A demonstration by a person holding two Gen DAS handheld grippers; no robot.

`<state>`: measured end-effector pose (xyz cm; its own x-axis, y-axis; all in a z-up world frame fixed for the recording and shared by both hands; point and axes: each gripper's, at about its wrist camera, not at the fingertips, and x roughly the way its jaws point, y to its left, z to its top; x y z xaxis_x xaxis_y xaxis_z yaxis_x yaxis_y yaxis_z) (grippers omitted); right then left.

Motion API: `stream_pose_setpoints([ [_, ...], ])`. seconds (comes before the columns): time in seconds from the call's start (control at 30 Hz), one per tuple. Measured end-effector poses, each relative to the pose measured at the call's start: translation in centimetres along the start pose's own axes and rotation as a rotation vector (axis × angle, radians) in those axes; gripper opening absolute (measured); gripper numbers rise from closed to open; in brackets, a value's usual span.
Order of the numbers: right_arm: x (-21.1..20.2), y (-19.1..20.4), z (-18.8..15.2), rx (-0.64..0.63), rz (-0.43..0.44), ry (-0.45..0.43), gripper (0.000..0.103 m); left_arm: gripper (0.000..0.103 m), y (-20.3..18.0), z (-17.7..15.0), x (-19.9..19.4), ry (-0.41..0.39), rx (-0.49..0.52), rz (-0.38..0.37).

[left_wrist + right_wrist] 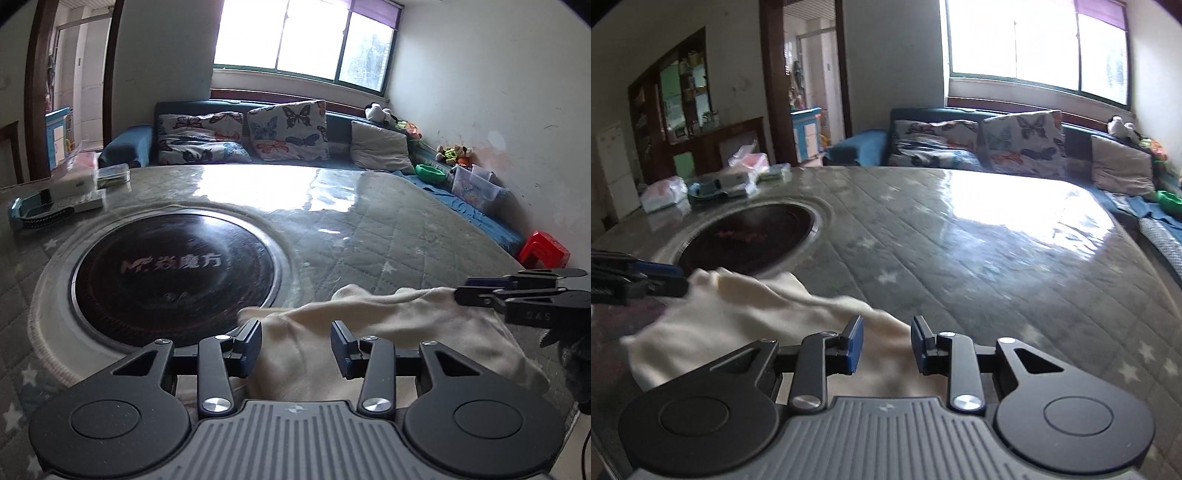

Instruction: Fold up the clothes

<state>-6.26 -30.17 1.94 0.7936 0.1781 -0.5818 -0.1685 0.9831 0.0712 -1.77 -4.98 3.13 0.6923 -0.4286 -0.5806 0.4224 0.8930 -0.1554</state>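
I hold both tools, left (pixel 296 349) and right (pixel 887 345), parted over the cream garment (pixel 369 332), spanning its edge on the bench (pixel 369 229).

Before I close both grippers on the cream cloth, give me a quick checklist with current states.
1. Left gripper open, with the cream fleece cloth between its fingers: ok.
2. Right gripper open over the same cloth: ok.
3. Cloth flat for folding: not ok, the top edge is bunched and wavy.
4. Cloth clear of the round black inset hotplate: not ok, one corner overlaps its pale rim.
5. Quilted star-print table cover free ahead of the cloth: ok.
6. Near edge of the cloth: cannot tell, hidden under the grippers.
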Motion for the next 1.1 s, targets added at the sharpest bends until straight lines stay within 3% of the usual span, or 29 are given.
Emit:
stream_pose_setpoints([
  [0.27, 3.6, 1.5, 0.7, -0.02, -0.001, 0.05, 0.027, 0.038, -1.8, 1.0, 4.2, 0.04, 0.054, 0.0],
  [0.47, 3.8, 0.9, 0.0, -0.008, -0.008, 0.059, 0.028, 0.04, -2.4, 1.0, 6.4, 0.062, 0.092, 0.015],
  [0.8, 1.0, 2.8, 0.2, -0.058, 0.032, 0.013, 0.029, 0.042, -1.1, 1.4, 3.1, 0.009, 0.038, 0.031],
  [1.1, 2.4, 4.9, -0.9, -0.124, 0.014, 0.023, 0.029, 0.05, 0.3, -0.6, -0.1, 0.007, -0.012, 0.068],
])
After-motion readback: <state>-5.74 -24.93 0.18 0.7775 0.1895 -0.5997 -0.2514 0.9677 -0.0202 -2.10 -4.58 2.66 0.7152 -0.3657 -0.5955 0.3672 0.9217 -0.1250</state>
